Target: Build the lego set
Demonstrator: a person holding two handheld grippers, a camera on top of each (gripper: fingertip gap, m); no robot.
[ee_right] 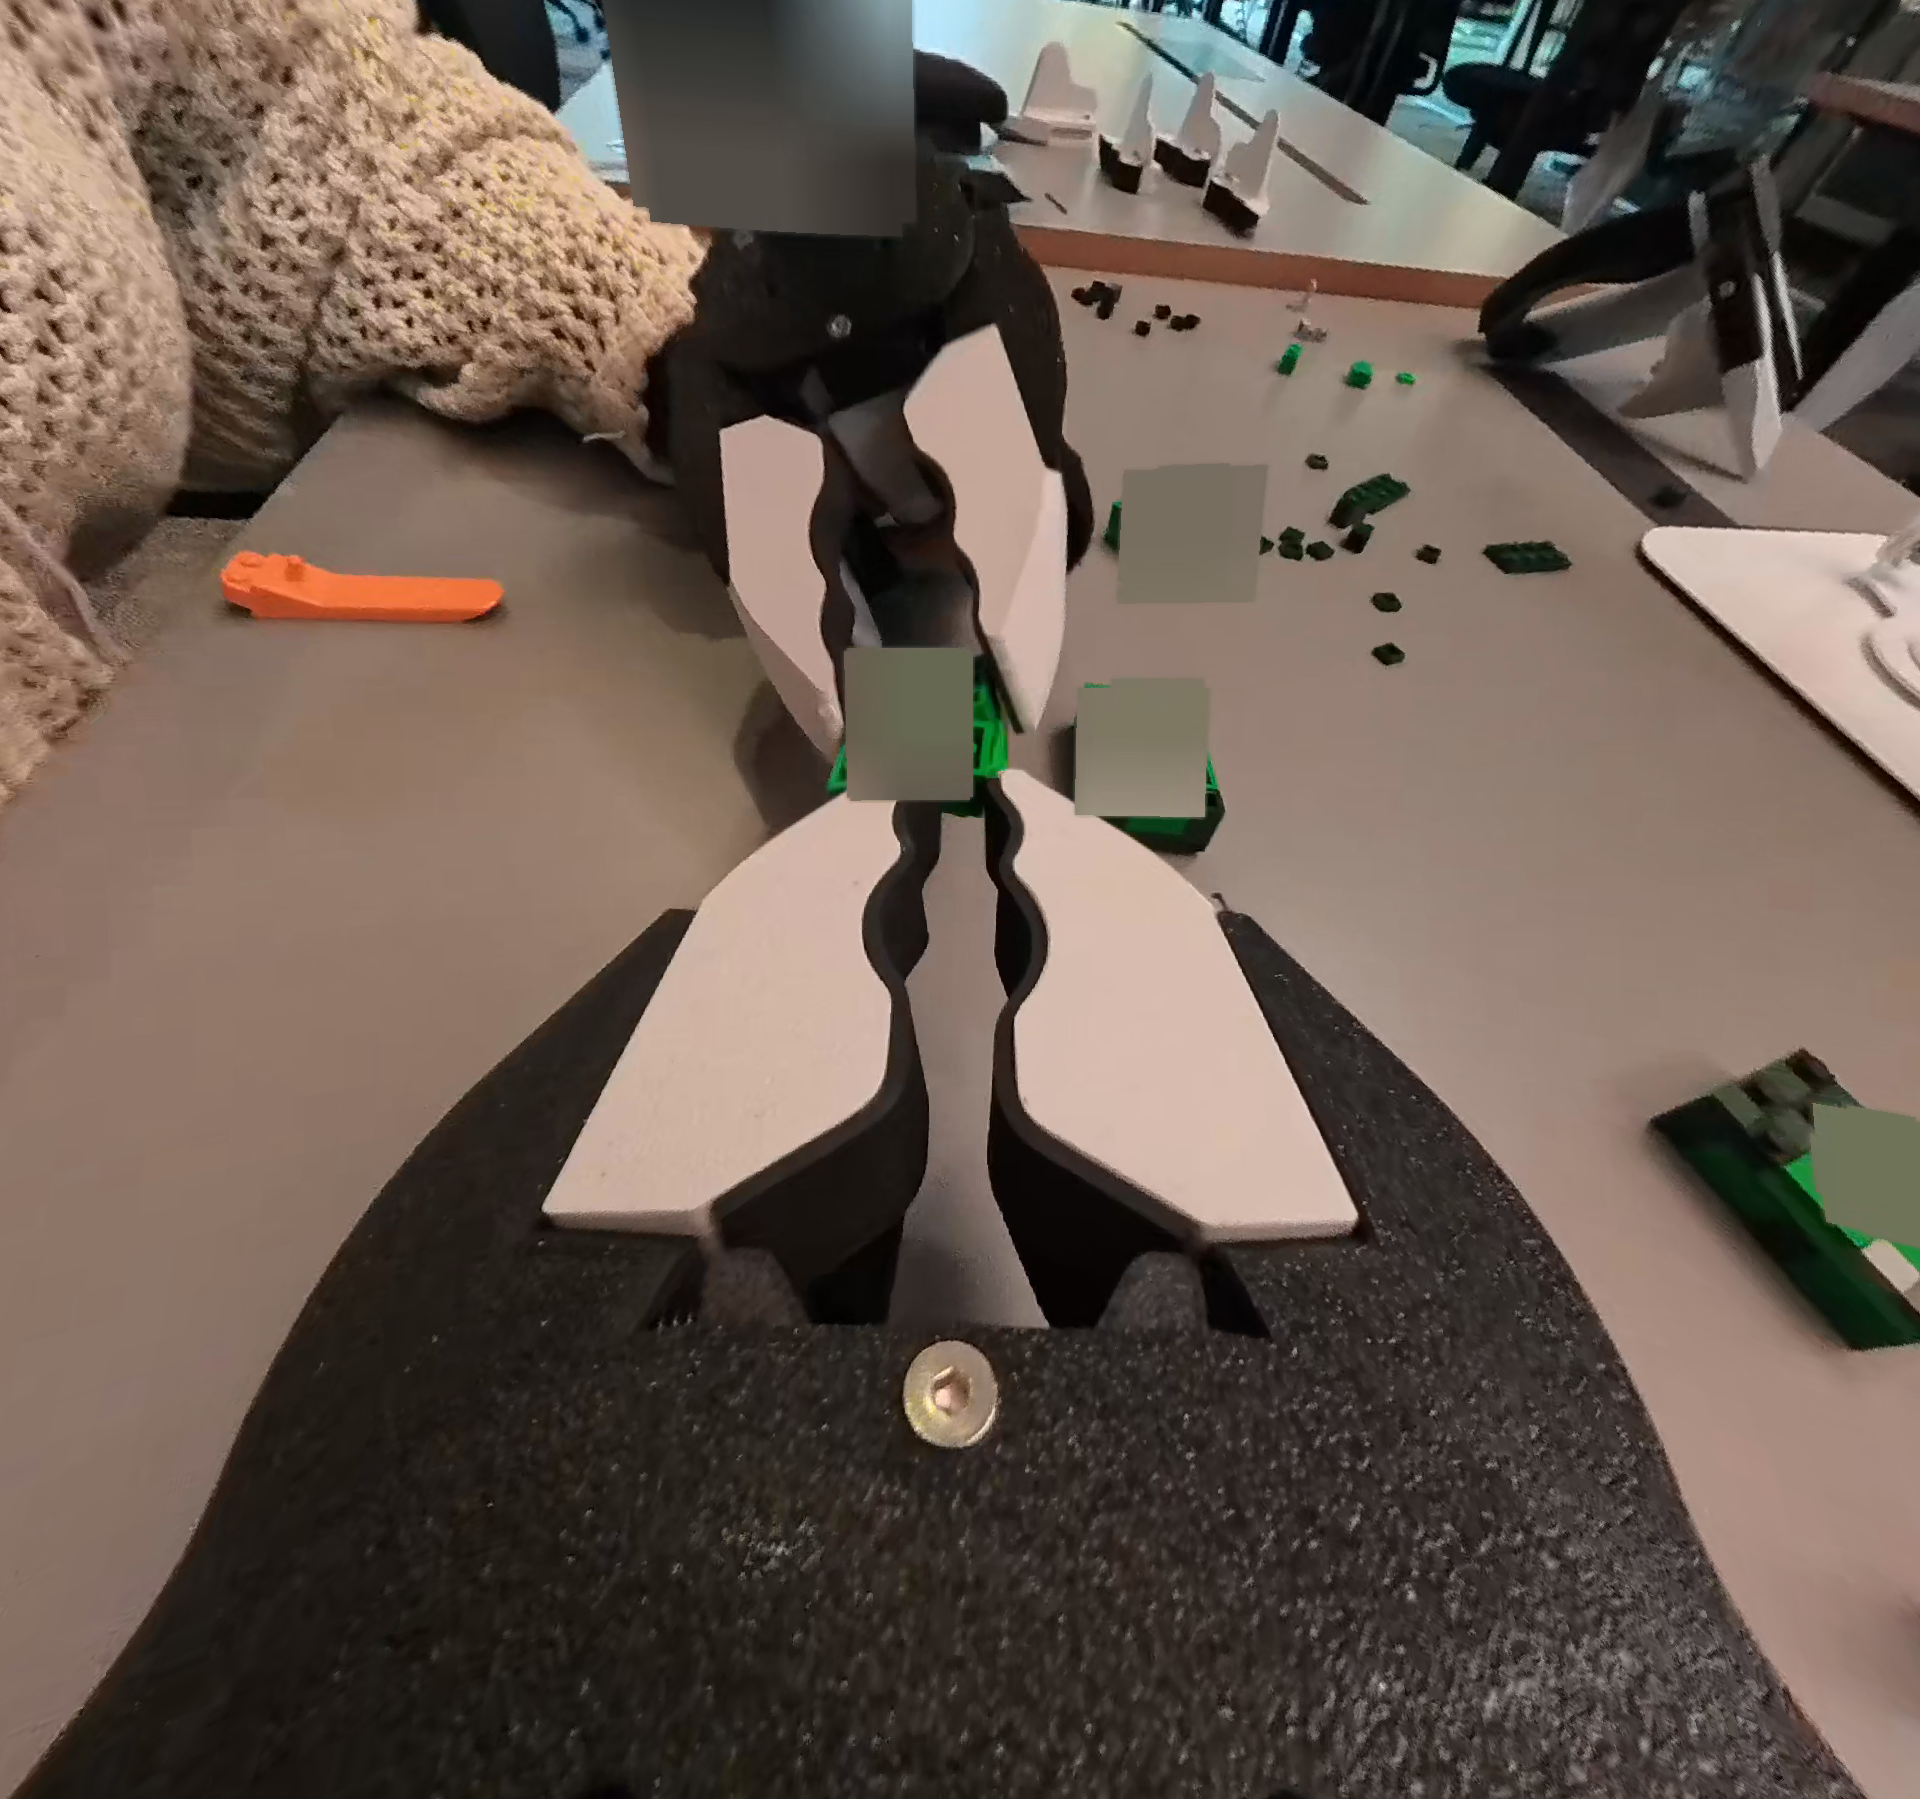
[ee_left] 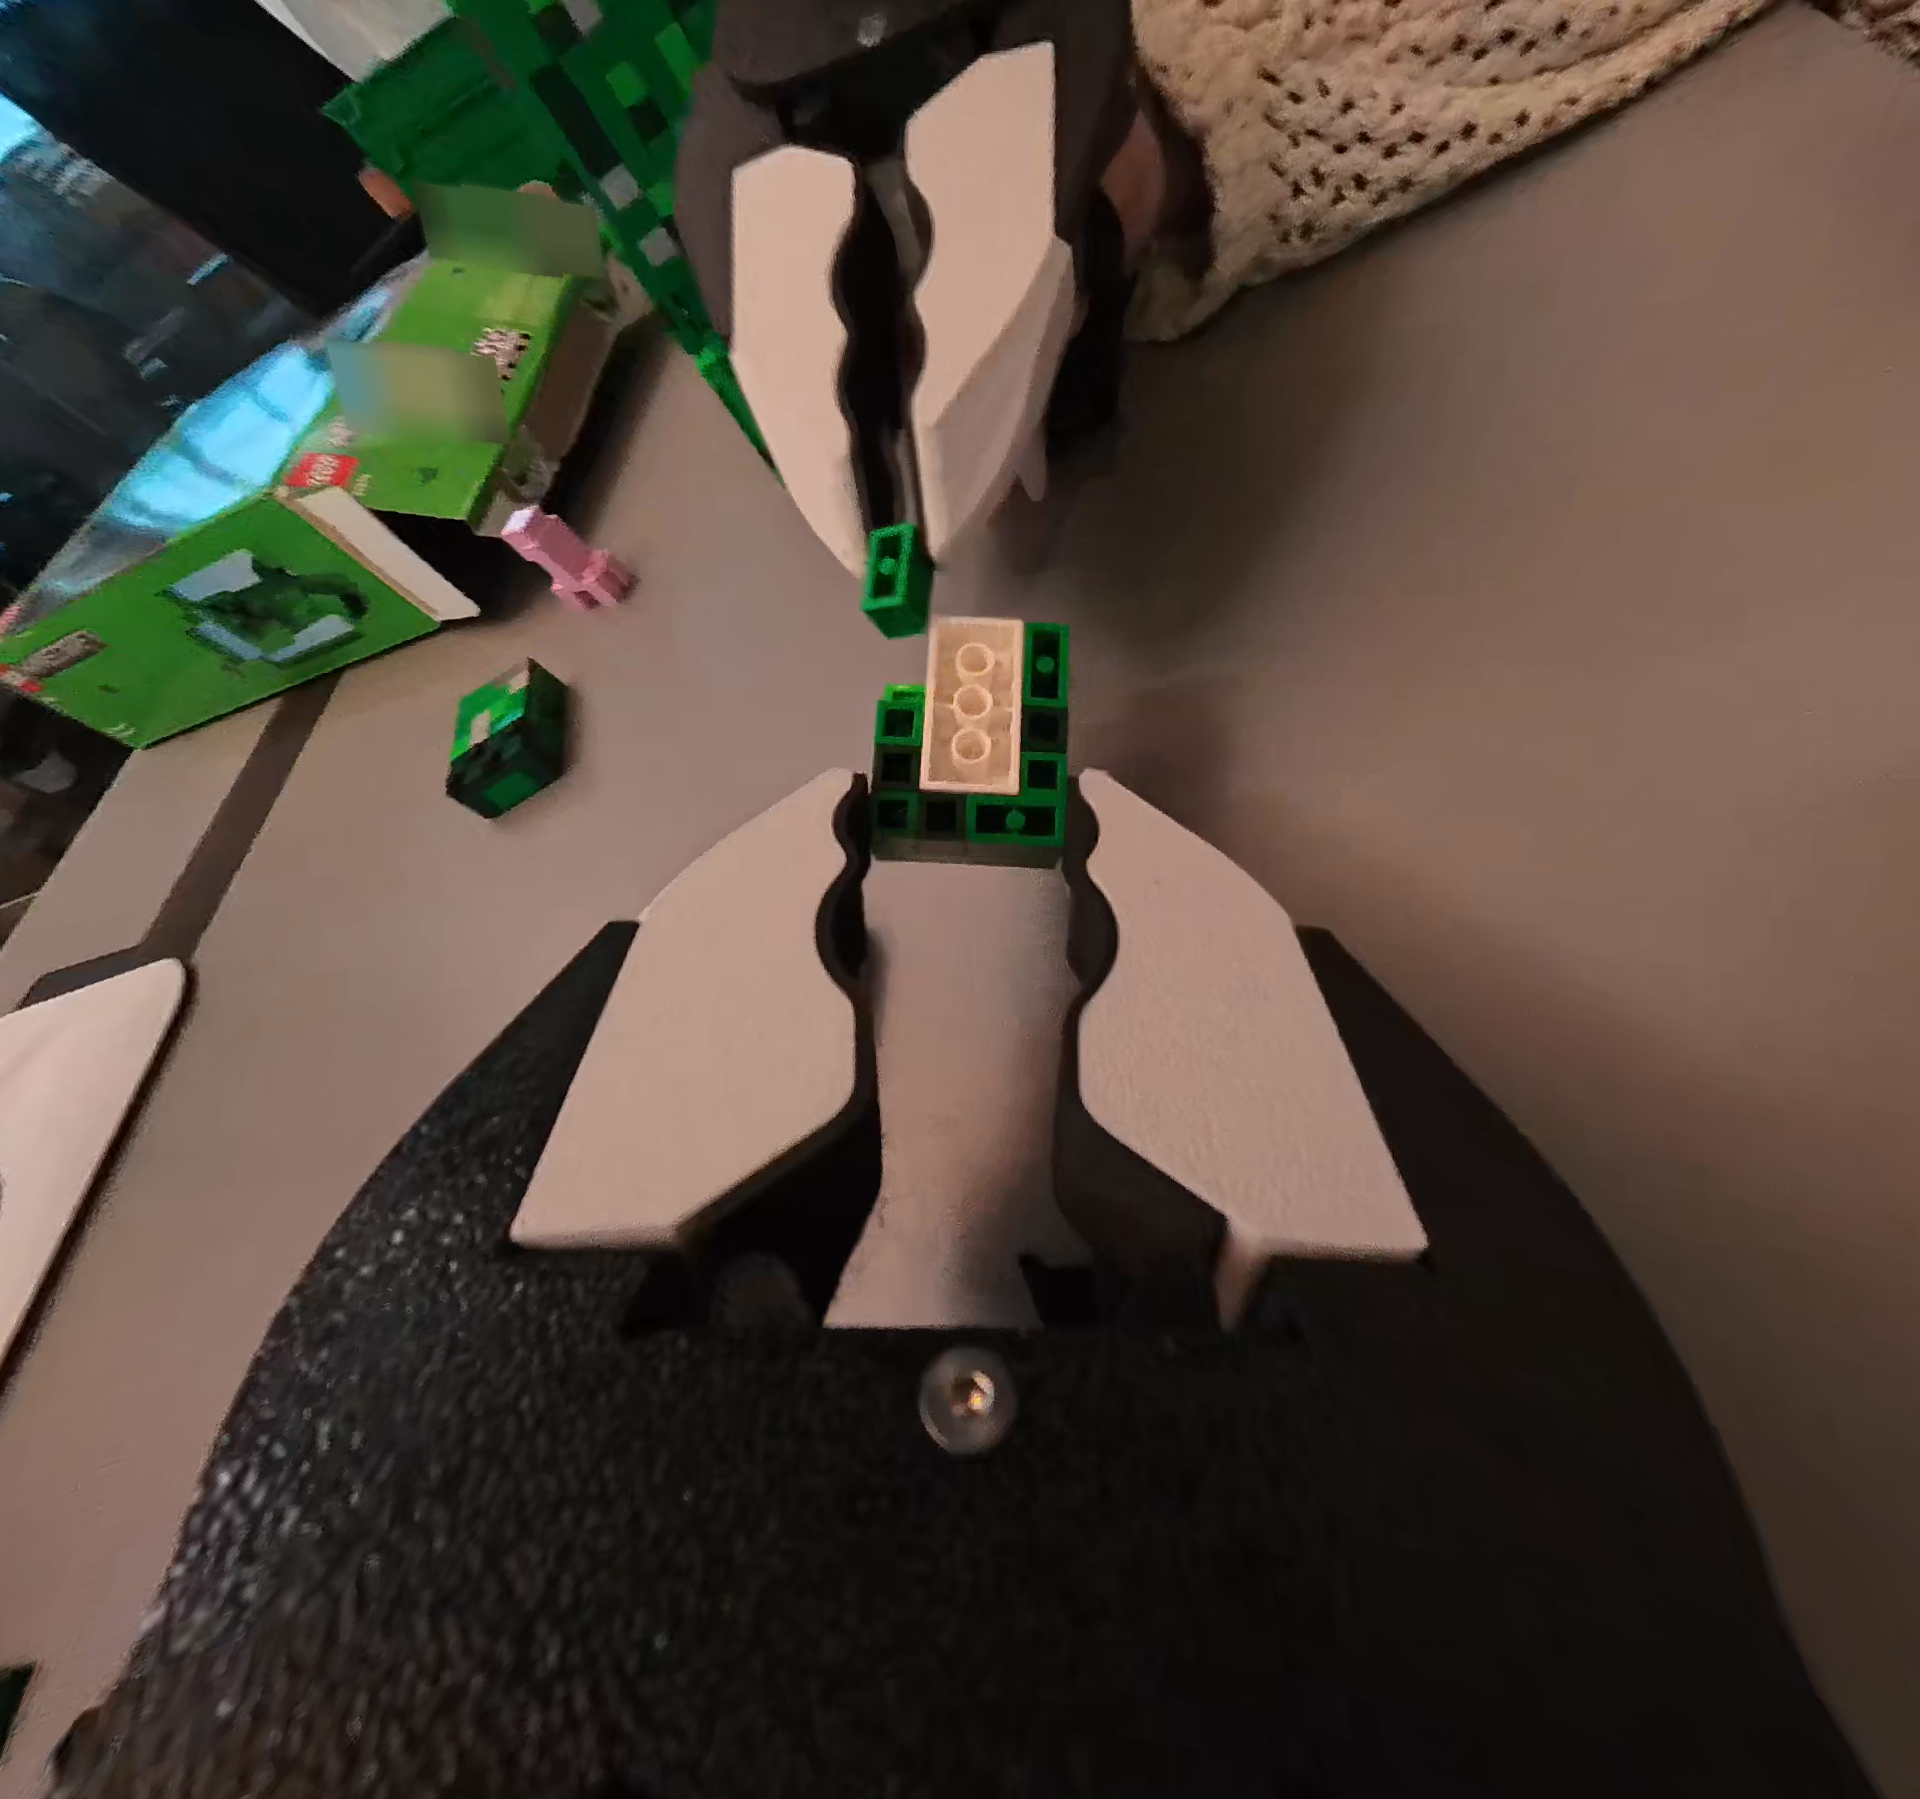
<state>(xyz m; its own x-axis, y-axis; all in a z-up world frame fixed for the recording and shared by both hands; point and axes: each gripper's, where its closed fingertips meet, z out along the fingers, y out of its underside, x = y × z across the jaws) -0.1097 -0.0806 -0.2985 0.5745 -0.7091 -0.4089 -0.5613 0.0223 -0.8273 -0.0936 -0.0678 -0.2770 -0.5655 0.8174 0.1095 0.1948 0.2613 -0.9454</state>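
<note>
In the left wrist view my left gripper [ee_left: 966,804] is shut on a small green brick block [ee_left: 1013,819] with a white brick [ee_left: 971,705] set in its upturned face. My right gripper [ee_left: 896,544] comes down from above, shut on a small green brick [ee_left: 894,580]. It holds this brick tilted, just above the block's far left corner and not touching it. In the right wrist view my right gripper [ee_right: 951,804] has its jaws nearly together. My left gripper [ee_right: 925,721] faces it, and the block [ee_right: 987,741] mostly hides behind a blurred patch.
A green set box [ee_left: 239,627], a pink pig figure [ee_left: 571,560], a small green cube [ee_left: 509,741] and a tall green model [ee_left: 582,56] stand to the left. An orange brick separator [ee_right: 358,596], loose dark green pieces [ee_right: 1351,523], a green plate build [ee_right: 1766,1209] and a white tray [ee_right: 1766,606] lie on the grey table [ee_right: 416,814]. Less than 4 cm separates the two grippers' tips. From either gripper's tips it is about 20 cm to the orange brick separator [ee_right: 358,596].
</note>
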